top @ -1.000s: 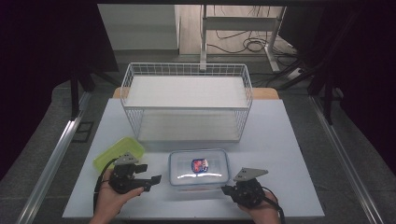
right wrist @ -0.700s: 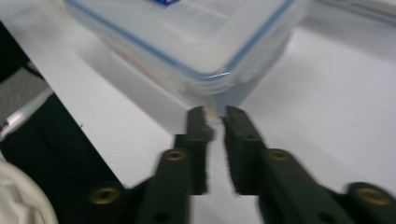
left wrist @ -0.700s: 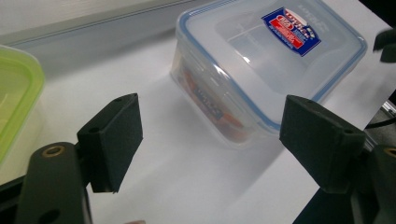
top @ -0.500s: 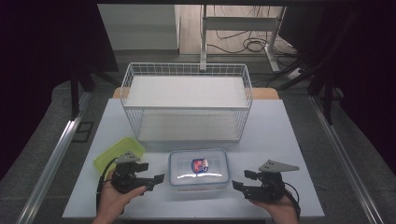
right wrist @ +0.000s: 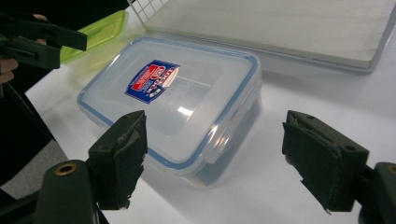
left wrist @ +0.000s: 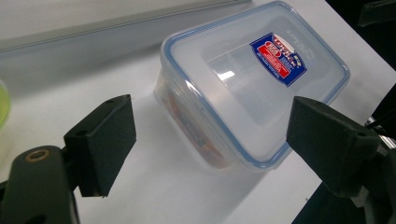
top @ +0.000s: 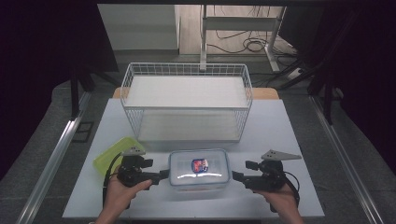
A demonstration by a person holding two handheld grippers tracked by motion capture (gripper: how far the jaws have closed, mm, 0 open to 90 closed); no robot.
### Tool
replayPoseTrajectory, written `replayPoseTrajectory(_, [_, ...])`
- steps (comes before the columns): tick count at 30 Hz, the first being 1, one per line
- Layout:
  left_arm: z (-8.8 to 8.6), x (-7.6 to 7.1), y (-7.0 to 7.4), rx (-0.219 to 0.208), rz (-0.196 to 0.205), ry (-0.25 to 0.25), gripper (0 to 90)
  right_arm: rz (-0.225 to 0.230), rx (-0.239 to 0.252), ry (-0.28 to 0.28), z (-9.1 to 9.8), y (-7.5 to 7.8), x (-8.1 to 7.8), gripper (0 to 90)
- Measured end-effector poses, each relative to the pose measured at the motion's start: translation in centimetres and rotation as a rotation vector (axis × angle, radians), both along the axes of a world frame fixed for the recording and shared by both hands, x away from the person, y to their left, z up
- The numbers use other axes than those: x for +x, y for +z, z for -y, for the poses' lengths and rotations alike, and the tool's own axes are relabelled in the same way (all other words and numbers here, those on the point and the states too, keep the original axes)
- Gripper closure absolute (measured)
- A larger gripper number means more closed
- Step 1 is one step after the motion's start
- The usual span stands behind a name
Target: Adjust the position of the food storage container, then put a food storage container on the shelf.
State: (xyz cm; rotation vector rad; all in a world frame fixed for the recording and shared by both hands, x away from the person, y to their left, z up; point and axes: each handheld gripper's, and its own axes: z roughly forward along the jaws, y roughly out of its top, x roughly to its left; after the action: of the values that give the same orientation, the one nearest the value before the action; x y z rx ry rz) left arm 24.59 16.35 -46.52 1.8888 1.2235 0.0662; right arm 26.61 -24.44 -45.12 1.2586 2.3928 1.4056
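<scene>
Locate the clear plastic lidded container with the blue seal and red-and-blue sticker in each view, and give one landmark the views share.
High view: the clear plastic lidded container sits at bottom centre on the table, between the two grippers.
Left gripper view: upper centre to right, beyond the open fingers.
Right gripper view: centre-left, beyond the open fingers.
Shared landmark: the red-and-blue sticker on its lid.

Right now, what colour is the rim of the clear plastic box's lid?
Blue rim; the right gripper view shows it best.
</scene>
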Motion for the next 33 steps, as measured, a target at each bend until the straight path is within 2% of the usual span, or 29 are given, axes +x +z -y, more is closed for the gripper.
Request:
replayPoseTrajectory(6, [0.2,0.3,0.0,-0.013,-0.015,-0.005,14.7,-0.007,-0.031,0.016,-0.6,0.4,0.4,21.9])
replayPoseTrajectory(15, [0.8,0.9,-0.6,-0.059,-0.081,-0.007,13.0,-0.039,-0.024,0.044,-3.3,0.8,2.3,21.5])
replayPoseTrajectory(20, [1.3,1.0,-1.1,-0.059,-0.105,-0.007,12.5,-0.052,-0.009,0.044,-4.1,0.3,2.5,21.6])
replayPoseTrajectory(24, [1.7,1.4,-1.4,-0.059,-0.121,-0.003,12.3,-0.07,-0.012,0.042,-3.9,-0.5,2.7,21.7])
replayPoseTrajectory(26, [1.9,1.6,-1.6,-0.064,-0.133,-0.006,12.3,-0.072,-0.011,0.038,-3.8,-0.6,2.7,21.8])
replayPoseTrajectory(28, [2.0,1.7,-1.9,-0.088,-0.153,-0.011,12.3,-0.071,-0.009,0.034,-3.6,-0.7,2.7,21.9])
replayPoseTrajectory(33, [2.2,1.9,-2.7,-0.089,-0.182,-0.011,12.1,-0.066,-0.014,0.032,-3.5,-0.8,2.7,22.2])
